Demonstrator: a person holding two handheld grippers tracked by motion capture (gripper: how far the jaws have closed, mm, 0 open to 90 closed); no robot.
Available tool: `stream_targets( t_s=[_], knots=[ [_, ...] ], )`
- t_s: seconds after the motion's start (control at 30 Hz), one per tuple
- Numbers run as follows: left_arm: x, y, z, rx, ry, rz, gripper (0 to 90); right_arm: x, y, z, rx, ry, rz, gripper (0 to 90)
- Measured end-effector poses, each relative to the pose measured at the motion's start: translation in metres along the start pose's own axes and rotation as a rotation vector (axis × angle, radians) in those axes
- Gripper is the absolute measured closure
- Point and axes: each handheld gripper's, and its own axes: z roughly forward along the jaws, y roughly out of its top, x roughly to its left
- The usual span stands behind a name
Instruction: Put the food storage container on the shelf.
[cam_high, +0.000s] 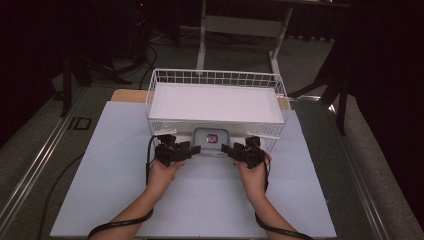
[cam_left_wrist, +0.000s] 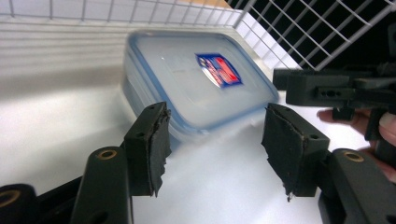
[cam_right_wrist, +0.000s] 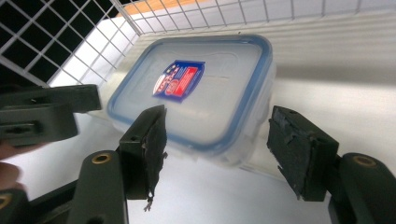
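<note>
Dark room, grey floor (cam_high: 310, 60)

One floor marking reads; the lid sticker does not.
On the grey floor strip left of the desk, dark letters "ID" (cam_high: 80, 123) stand out in the high view. The clear food container with its blue-rimmed lid (cam_right_wrist: 196, 93) carries a blue and red sticker (cam_right_wrist: 180, 79), seen on it also in the left gripper view (cam_left_wrist: 219, 70) and as a small patch in the high view (cam_high: 211, 138); it bears pale marks and fine print, but these are too small and blurred to read.
</note>
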Motion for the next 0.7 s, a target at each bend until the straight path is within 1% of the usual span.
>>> stream_targets(
  t_s=[0.03,0.07,0.1,0.13,0.17,0.2,0.23,0.27,0.3,0.33,0.37,0.4,0.43,0.47,0.5,0.53,0.57,0.6,0.63,0.67,0.7],
  knots=[
    [0.000,0.000,0.000,0.000,0.000,0.000,41.4,0.000,0.000,0.000,0.000,0.000,0.000,37.1],
    [-0.003,-0.003,-0.006,0.000,-0.016,0.016,41.3,0.005,-0.002,-0.006,-0.004,-0.006,-0.028,37.1],
    [-0.003,-0.003,-0.006,0.000,-0.016,0.016,41.1,0.005,-0.002,-0.006,-0.004,-0.006,-0.028,37.1],
    [-0.007,-0.006,-0.014,-0.004,-0.030,0.025,40.7,0.010,-0.004,-0.011,-0.007,-0.007,-0.045,37.7],
    [-0.007,-0.006,-0.014,-0.004,-0.030,0.025,39.1,0.013,-0.006,-0.013,-0.008,-0.004,-0.054,39.2],
    [-0.008,-0.008,-0.018,-0.008,-0.055,0.027,37.6,0.016,-0.007,-0.015,-0.013,-0.006,-0.073,39.3],
    [-0.009,-0.010,-0.023,-0.015,-0.101,0.045,37.6,0.016,-0.007,-0.015,-0.013,-0.006,-0.073,39.3],
    [-0.013,-0.012,-0.030,-0.034,-0.116,0.075,32.9,0.023,-0.009,-0.018,-0.007,-0.007,-0.101,40.1],
    [-0.013,-0.012,-0.030,-0.034,-0.116,0.075,32.0,0.025,-0.010,-0.019,-0.002,-0.007,-0.115,41.9],
    [-0.018,-0.013,-0.036,-0.040,-0.139,0.089,27.5,0.029,-0.011,-0.019,0.002,-0.009,-0.137,43.3],
    [-0.018,-0.013,-0.036,-0.040,-0.139,0.089,22.7,0.029,-0.011,-0.019,0.002,-0.009,-0.137,43.3],
    [-0.021,-0.014,-0.038,-0.041,-0.144,0.102,22.7,0.032,-0.013,-0.018,0.004,-0.013,-0.154,45.5],
    [-0.023,-0.015,-0.040,-0.039,-0.155,0.113,19.0,0.034,-0.015,-0.017,0.006,-0.016,-0.168,49.9],
    [-0.025,-0.017,-0.042,-0.042,-0.158,0.118,17.3,0.037,-0.016,-0.016,0.014,-0.017,-0.176,55.5],
    [-0.027,-0.019,-0.044,-0.044,-0.162,0.116,17.3,0.039,-0.018,-0.015,0.017,-0.015,-0.185,59.9],
    [-0.029,-0.022,-0.047,-0.039,-0.175,0.117,17.3,0.041,-0.020,-0.013,0.018,-0.014,-0.188,65.6],
    [-0.034,-0.028,-0.053,-0.031,-0.164,0.154,16.0,0.044,-0.023,-0.009,0.037,0.007,-0.207,78.7],
    [-0.034,-0.028,-0.053,-0.031,-0.164,0.154,15.1,0.045,-0.024,-0.008,0.047,0.006,-0.213,84.1],
    [-0.036,-0.031,-0.057,-0.030,-0.141,0.166,14.5,0.046,-0.025,-0.006,0.049,0.003,-0.222,89.4],
    [-0.036,-0.034,-0.060,-0.032,-0.132,0.174,14.5,0.046,-0.025,-0.006,0.049,0.003,-0.222,89.4],
    [-0.037,-0.038,-0.063,-0.030,-0.128,0.182,1.6,0.049,-0.026,-0.002,0.046,-0.005,-0.233,89.9]
  ],
)
